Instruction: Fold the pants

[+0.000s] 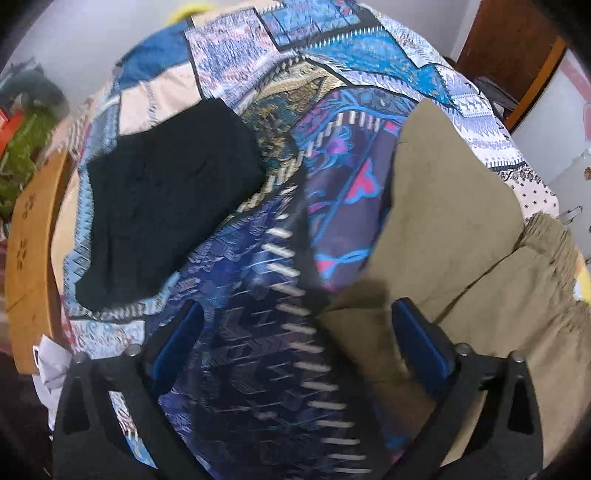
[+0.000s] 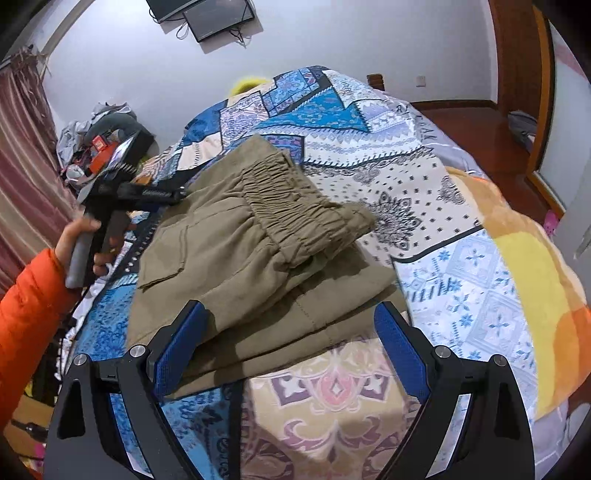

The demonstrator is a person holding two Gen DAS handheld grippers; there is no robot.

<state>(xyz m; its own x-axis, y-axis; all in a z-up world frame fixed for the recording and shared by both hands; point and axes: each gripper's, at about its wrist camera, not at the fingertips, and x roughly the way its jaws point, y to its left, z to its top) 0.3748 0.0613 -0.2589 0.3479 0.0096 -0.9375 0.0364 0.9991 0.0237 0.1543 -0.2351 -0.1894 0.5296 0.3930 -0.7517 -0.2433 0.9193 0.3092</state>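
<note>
Olive-khaki pants (image 2: 258,258) lie folded in a stack on the patterned bedspread (image 2: 461,288), elastic waistband (image 2: 306,218) on top. In the left wrist view they (image 1: 450,221) fill the right side. My left gripper (image 1: 295,328) is open and empty, hovering over the bedspread (image 1: 258,332) at the pants' left edge; its right finger (image 1: 421,343) is over the cloth. It also shows in the right wrist view (image 2: 162,194), held by a hand in an orange sleeve. My right gripper (image 2: 291,343) is open and empty, its fingers astride the stack's near edge.
A folded black garment (image 1: 170,206) lies on the bed left of the pants. A wooden bed frame (image 1: 29,266) runs along the left. Clutter (image 2: 103,147) sits by a curtain. A wall screen (image 2: 218,18) hangs ahead; wooden door (image 2: 517,55) at right.
</note>
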